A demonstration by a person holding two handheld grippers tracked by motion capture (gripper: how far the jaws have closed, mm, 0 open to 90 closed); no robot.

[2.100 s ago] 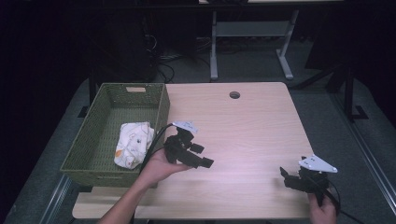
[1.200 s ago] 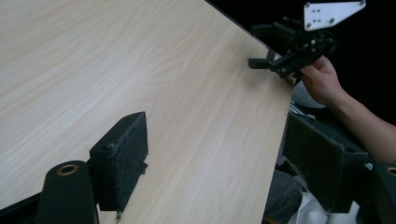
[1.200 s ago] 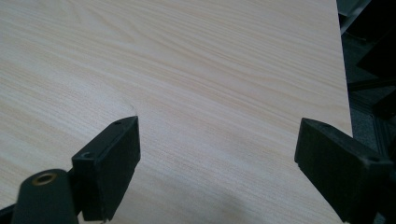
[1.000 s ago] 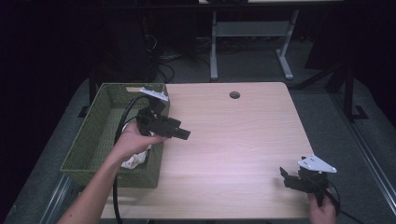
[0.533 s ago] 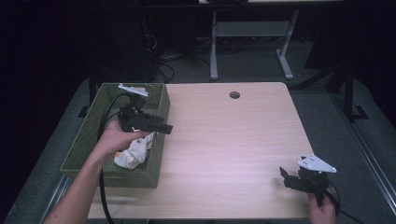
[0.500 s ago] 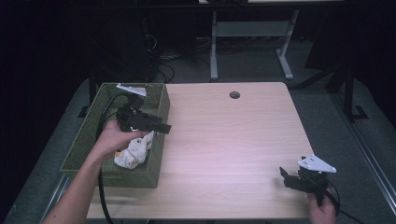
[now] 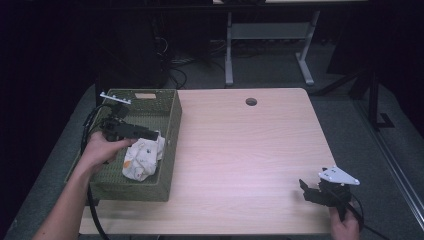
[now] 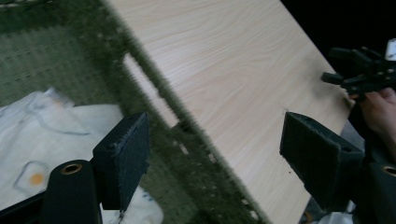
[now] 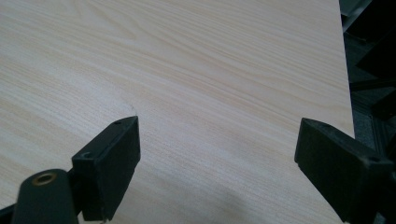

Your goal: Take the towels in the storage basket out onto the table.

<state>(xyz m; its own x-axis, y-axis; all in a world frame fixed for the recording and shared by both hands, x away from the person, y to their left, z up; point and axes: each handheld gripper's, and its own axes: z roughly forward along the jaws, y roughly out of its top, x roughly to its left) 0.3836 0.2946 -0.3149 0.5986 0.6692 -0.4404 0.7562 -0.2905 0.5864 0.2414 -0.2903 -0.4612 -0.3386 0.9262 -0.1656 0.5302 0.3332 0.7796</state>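
A crumpled white cloth (image 7: 142, 157) with small printed marks lies inside the green woven basket (image 7: 170, 120) at the table's left edge. My left gripper (image 7: 150, 135) hovers over the basket, just above the cloth (image 8: 42, 135), jaws wide open and empty. In the left gripper view the basket's right wall (image 8: 187, 135) runs between the jaws (image 8: 215, 161). My right gripper (image 7: 306, 189) rests low at the table's front right corner, open with nothing between its jaws (image 9: 217, 154), above bare wood.
The light wooden table (image 7: 240, 150) has a round cable hole (image 7: 251, 102) near its far edge. A metal desk frame (image 7: 265, 45) and cables stand on the dark floor behind. The other hand's gripper (image 8: 359, 74) appears far off in the left gripper view.
My left gripper moved from the table's middle leftward and back until it is over the basket, above the cloth. The right gripper stayed in place.
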